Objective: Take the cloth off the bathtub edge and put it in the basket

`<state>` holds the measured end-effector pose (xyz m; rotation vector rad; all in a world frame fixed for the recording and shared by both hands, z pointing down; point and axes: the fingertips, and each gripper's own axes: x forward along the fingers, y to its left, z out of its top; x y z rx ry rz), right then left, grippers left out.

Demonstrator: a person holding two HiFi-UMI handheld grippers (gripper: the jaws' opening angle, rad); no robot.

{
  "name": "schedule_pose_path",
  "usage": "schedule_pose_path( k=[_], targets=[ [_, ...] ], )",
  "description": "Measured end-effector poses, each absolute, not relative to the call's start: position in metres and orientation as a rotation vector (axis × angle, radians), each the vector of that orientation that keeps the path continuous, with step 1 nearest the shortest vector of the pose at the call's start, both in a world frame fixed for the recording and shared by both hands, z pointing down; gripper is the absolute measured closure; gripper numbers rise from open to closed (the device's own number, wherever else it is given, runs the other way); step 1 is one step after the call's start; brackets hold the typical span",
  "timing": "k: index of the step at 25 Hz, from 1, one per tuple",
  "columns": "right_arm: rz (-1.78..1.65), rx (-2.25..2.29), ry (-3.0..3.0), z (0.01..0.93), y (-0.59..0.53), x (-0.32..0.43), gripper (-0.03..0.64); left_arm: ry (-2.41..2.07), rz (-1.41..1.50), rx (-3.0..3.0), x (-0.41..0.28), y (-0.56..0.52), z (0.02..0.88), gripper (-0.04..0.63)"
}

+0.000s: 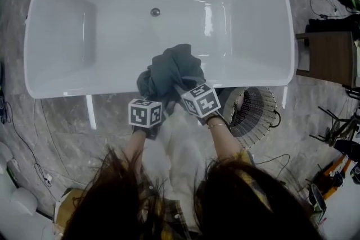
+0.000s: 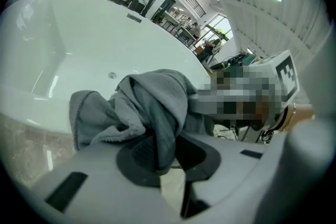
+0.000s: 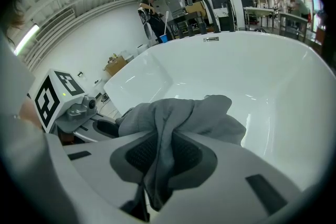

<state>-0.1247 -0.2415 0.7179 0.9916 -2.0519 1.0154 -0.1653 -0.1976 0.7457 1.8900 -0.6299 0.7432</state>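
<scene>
Grey cloth bunched at frame centre on the white bathtub's near edge, left gripper and right gripper each pinching its folds, wire basket right of centre

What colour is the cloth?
Grey; the cloth shows best in the left gripper view.

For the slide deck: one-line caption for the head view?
Left gripper and right gripper clamp the grey cloth at the bathtub rim; wire basket alongside.
</scene>
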Motion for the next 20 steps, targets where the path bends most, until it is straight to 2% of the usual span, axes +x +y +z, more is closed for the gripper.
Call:
schedule_pose_path(
  k=[15,20],
  targets=[
    [1.032,1.052,-2.087,0.718,-0.244,-0.121,0.538,-0.578,0.791,1.936,-0.16,-0.2,0.745,0.529],
    [1.039,1.067,-2.153,0.694,-0.243,-0.111,0.538,-0.59,0.77,2.001,-0.146,-0.202,0.72,0.529]
  ],
)
